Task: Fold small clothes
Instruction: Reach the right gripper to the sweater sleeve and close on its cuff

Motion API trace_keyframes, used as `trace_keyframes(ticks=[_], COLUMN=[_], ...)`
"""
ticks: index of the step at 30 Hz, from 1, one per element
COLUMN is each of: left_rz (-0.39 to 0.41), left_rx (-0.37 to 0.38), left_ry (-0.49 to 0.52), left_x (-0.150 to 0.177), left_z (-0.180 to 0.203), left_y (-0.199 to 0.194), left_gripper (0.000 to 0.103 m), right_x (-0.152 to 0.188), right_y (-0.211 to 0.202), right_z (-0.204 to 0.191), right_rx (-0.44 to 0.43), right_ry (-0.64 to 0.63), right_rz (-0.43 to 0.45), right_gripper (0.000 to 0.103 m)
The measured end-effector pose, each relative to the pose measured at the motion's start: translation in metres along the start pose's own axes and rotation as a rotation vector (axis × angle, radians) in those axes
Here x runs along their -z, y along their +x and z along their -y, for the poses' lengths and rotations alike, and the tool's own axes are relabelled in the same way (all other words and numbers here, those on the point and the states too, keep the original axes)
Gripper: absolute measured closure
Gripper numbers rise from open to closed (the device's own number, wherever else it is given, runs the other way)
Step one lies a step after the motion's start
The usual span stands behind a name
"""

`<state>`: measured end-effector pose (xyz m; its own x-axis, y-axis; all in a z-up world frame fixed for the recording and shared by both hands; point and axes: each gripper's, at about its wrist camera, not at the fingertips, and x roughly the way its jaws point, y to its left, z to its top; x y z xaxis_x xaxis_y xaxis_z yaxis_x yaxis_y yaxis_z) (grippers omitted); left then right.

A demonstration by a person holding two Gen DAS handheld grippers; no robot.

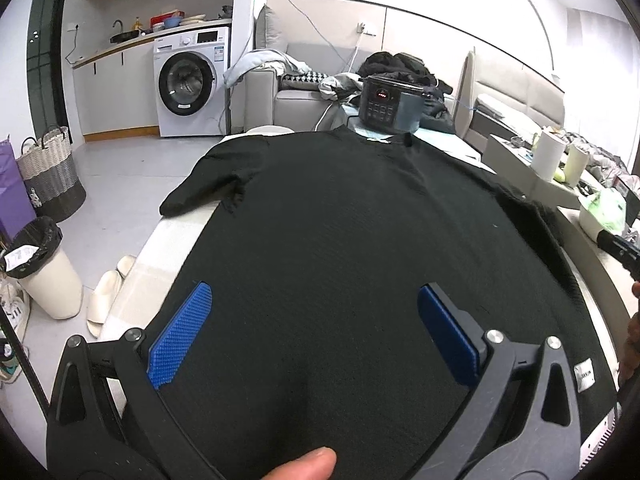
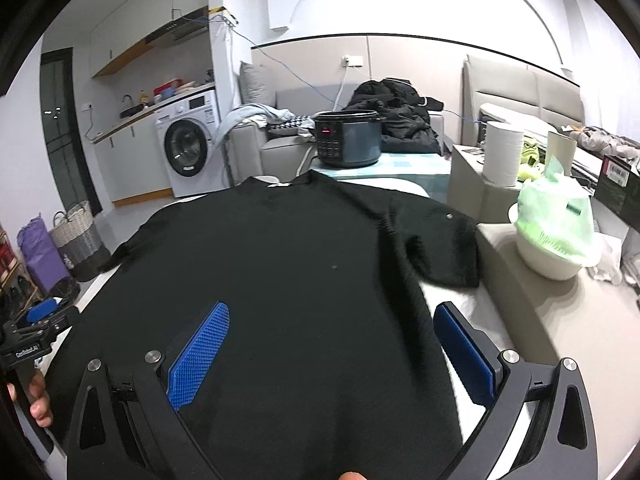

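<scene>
Off the table's left edge the grey floor lies open as far as the washing machine, with a bin, a woven basket and pale slippers near the table's side. The black T-shirt lies spread flat on the pale table, collar at the far end, its left sleeve hanging past the left edge. The left gripper hovers over the hem with its blue pads spread wide, pinching nothing. Beside it the right gripper is spread too, one pad over the cloth, the other past the shirt's right edge over bare table. The right sleeve lies flat near a bagged white bowl on the neighbouring counter. A rice cooker sits beyond the collar.
</scene>
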<state>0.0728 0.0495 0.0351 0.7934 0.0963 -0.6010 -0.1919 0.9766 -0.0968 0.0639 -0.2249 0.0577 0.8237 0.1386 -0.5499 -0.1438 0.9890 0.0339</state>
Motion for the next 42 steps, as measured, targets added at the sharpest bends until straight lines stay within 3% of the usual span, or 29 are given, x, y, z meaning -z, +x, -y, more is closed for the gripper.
trace_keyframes(ticks=[10, 21, 28, 35, 39, 42], left_rz=[0.018, -0.033, -0.036, -0.041, -0.061, -0.076], left_rx=[-0.007, -0.040, -0.063, -0.012, 0.017, 0.036], left_ry=[0.004, 0.017, 0.020, 0.046, 0.072, 0.088], left_x=[-0.046, -0.081, -0.093, -0.103, -0.101, -0.099], left_z=[-0.004, -0.014, -0.023, -0.010, 0.004, 0.014], left_y=[0.033, 0.088, 0.121, 0.142, 0.151, 0.158], left_gripper=[0.001, 0.001, 0.001, 0.001, 0.001, 0.001], right_x=[-0.034, -0.060, -0.060, -0.038, -0.033, -0.035], right_y=[0.033, 0.078, 0.111, 0.143, 0.155, 0.164], right_z=[0.018, 0.045, 0.096, 0.139, 0.157, 0.158], right_rx=[0.014, 0.060, 0.051, 0.054, 0.055, 0.123], right_ry=[0.047, 0.124, 0.317, 0.543, 0.664, 0.670], right_rz=[-0.035, -0.060, -0.131, -0.242, -0.241, -0.244], right_gripper=[0.000, 0.000, 0.000, 0.019, 0.023, 0.027])
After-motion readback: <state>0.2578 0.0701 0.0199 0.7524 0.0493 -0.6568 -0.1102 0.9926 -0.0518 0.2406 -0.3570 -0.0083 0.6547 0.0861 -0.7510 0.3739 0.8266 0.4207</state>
